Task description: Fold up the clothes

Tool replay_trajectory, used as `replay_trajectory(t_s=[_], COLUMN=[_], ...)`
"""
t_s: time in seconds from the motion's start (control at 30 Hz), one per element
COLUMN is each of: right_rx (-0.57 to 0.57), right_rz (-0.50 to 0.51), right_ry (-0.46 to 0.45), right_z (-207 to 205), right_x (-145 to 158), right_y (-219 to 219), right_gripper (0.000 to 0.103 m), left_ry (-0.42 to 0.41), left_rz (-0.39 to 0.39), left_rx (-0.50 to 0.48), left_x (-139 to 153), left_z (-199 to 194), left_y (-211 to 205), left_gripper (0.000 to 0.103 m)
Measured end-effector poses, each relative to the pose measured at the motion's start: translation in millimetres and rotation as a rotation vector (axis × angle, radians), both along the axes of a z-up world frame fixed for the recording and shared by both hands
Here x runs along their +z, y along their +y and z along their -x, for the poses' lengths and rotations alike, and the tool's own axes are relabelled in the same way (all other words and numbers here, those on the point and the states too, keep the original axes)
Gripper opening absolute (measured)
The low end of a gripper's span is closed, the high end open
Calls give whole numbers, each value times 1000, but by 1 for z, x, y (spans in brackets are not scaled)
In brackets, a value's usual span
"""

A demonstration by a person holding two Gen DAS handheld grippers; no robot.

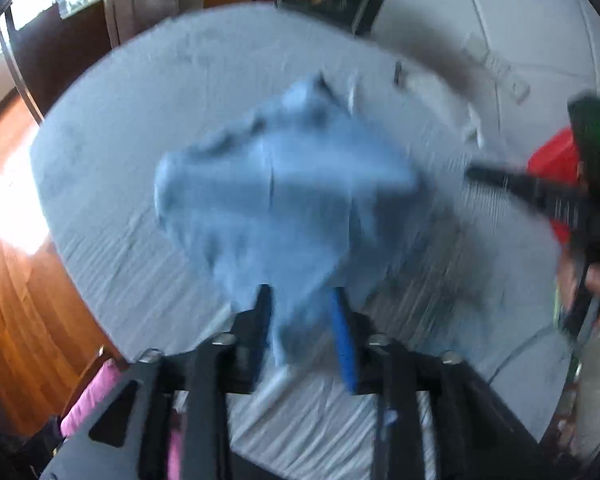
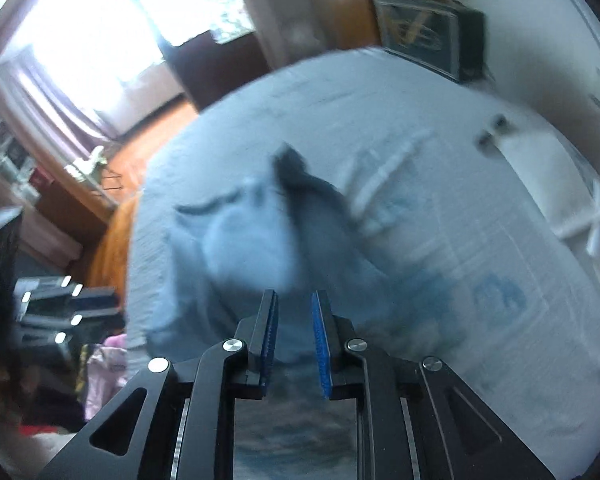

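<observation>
While the light blue garment (image 1: 284, 196) lies crumpled on the bed (image 1: 112, 128), the left tool (image 1: 302, 300) stands part-open around a fold; the right tool (image 2: 294, 300), narrowly apart, hovers above it.

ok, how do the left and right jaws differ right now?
Left gripper: jaws stand wider, with the light-blue garment bunched between them. Blur hides whether they pinch it.
Right gripper: jaws narrower, with a clear gap. In the left wrist view its tip sits just off the garment's edge.
Shared: both point down at the bed.
</observation>
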State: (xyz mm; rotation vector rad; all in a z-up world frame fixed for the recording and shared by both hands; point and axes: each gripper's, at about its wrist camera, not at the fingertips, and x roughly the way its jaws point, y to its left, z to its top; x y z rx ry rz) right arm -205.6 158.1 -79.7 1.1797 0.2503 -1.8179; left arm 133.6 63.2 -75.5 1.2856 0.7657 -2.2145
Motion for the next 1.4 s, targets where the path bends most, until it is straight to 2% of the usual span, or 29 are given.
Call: replay_trajectory(t_s=[0.07, 0.13, 0.2, 0.27, 0.3, 0.33, 0.37, 0.4, 0.43, 0.47, 0.5, 0.6, 0.63, 0.67, 0.7, 0.8, 0.87, 0.93, 0.97, 1.0, 1.03, 1.07, 1.1, 1.13, 1.17, 1.4], right_rx=[36, 61, 74, 20, -16, -42, -67, -76, -77, -69, -43, 20, 32, 33, 21, -65, -111, -139, -147, -156, -174, -187, -198, -210, -216, -315], right_rz=[-2, -11, -28, -74, -92, -94, -95, -91, -97, -95, -62, 7, 3, -7, -27, -148, -193, -170, -150, -135, -112, -98, -84, -70, -57, -34], right_ry=[-23, -50, -80, -115, -131, -157, -183, -190, -164, -107, -56, -49, -49, -54, -68, -114, -145, -173, -178, -177, -166, -158, -152, -147, -149, -221], right_z=[-5, -7, -4, 11, 19, 28, 37, 41, 40, 36, 33, 34, 38, 42, 47, 66, 72, 71, 70, 68, 63, 63, 59, 54, 50, 15], right_x=[-6, -18, -35, -56, -65, -70, -75, -73, -68, -57, -42, -24, -26, -32, -39, -73, -91, -92, -89, -84, -75, -71, -66, -61, -58, -58], right_y=[-17, -32, -45, -48, -46, -45, -44, -46, -49, -55, -63, -85, -97, -104, -109, -114, -103, -84, -75, -67, -53, -49, -39, -29, -21, 31], right_gripper=[18, 18, 18, 18, 16, 6, 0, 0, 0, 4, 4, 5, 6, 6, 6, 6, 6, 6, 6, 7, 15, 30, 39, 54, 59, 60], left_ry=[8, -12, -59, -131, -164, -179, -186, -193, -195, -190, -171, -101, -90, -94, -112, -200, -231, -226, -223, -220, -210, -194, -183, -177, -171, -176], left_rz=[39, 35, 11, -15, -31, -53, -66, -66, -66, -70, -72, -31, -9, 7, 19, -2, -30, -32, -20, -8, -2, -3, -5, -3, 1, 34], left_rx=[32, 45, 43, 34, 31, 29, 26, 30, 34, 34, 33, 42, 46, 48, 51, 57, 51, 48, 48, 48, 42, 35, 32, 28, 24, -31], left_x=[-1, -15, -37, -62, -75, -86, -94, -98, -97, -93, -85, -61, -56, -56, -60, -86, -98, -100, -98, -96, -92, -87, -83, -79, -74, -55], left_z=[22, 41, 49, 51, 51, 48, 46, 43, 41, 40, 39, 38, 40, 44, 48, 49, 46, 44, 43, 41, 39, 36, 33, 31, 29, 20], left_y=[-21, -39, -51, -54, -56, -57, -59, -61, -64, -67, -71, -80, -85, -90, -95, -106, -108, -105, -105, -105, -104, -104, -103, -102, -99, -83], left_gripper=[48, 48, 48, 48, 48, 48, 51, 59, 61, 61, 61, 61, 64, 72, 75, 75, 75, 83, 93, 102, 103, 103, 103, 103, 103, 103])
